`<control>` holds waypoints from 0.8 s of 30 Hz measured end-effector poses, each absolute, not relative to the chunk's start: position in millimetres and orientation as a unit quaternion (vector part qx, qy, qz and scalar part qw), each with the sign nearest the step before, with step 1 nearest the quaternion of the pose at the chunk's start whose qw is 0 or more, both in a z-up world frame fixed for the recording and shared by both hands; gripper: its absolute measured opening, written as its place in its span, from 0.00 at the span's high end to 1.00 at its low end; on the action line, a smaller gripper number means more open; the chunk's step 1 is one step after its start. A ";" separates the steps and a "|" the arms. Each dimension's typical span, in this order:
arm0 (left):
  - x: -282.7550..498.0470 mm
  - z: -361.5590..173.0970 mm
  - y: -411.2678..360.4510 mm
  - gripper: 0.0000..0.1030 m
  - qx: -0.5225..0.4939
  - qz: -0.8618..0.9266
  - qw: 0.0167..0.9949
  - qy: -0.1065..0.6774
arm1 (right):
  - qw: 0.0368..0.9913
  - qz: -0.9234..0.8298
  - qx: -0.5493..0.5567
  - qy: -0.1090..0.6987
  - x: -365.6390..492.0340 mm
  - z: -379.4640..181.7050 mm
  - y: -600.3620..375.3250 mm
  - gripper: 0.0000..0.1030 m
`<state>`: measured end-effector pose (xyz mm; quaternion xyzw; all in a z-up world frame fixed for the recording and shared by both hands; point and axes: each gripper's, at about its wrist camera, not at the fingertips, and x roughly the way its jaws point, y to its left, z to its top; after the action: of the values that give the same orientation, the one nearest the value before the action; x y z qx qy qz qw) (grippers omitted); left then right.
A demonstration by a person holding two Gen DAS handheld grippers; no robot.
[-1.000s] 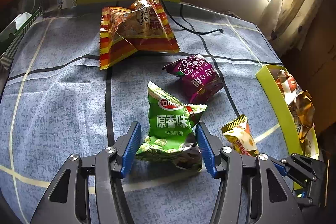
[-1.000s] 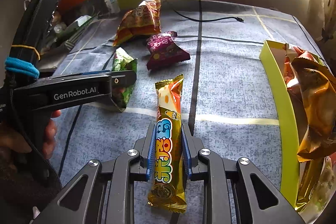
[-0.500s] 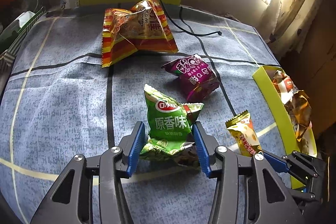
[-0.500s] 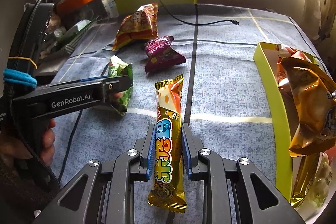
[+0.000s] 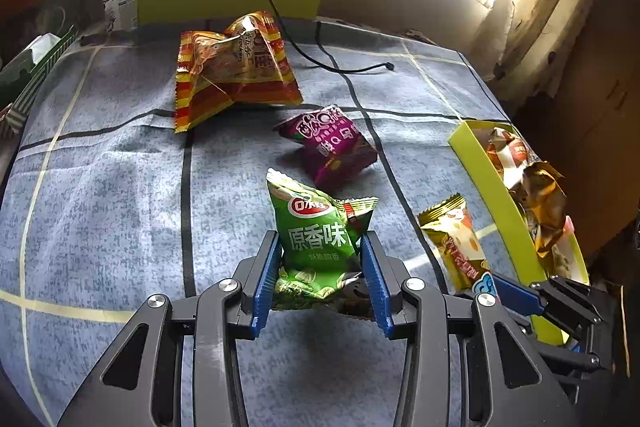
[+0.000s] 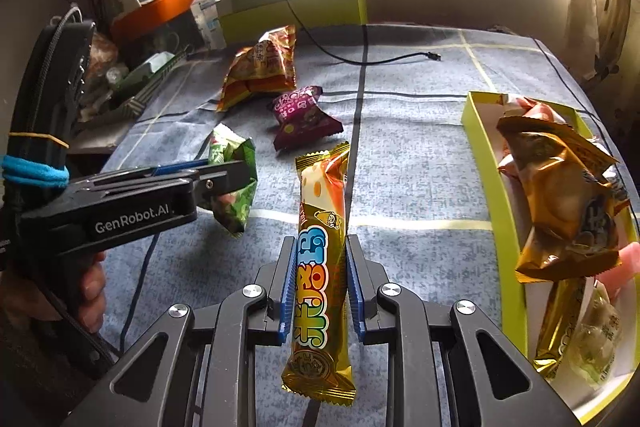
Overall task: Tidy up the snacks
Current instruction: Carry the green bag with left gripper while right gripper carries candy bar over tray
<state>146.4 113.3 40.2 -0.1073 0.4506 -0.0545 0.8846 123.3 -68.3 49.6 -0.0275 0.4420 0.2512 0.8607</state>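
Plenty of bare blue cloth [image 5: 104, 211] on my left to move through, but ahead the purple pack [image 5: 332, 147] and the big orange bag [image 5: 236, 67] sit in the way, and on the right the yellow tray [image 6: 486, 163] wall blocks things.

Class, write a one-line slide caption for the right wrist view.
Right tool grips a long gold snack bar beside the yellow-green box; left tool pinches a green packet.
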 end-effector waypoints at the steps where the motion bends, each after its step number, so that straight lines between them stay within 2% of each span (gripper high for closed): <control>1: 145.4 40.2 112.0 0.59 -0.107 -0.055 0.884 0.451 | 0.861 0.251 -0.027 0.441 122.1 50.4 -69.3 0.80; 24: 122.4 72.5 69.0 0.59 -0.082 -0.101 0.896 0.425 | 0.885 0.222 -0.004 0.409 101.5 78.3 -116.4 0.80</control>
<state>122.4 69.0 72.5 -0.0821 0.4247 -0.1008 0.8960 101.5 -116.4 78.3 -0.0041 0.4095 0.2217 0.8850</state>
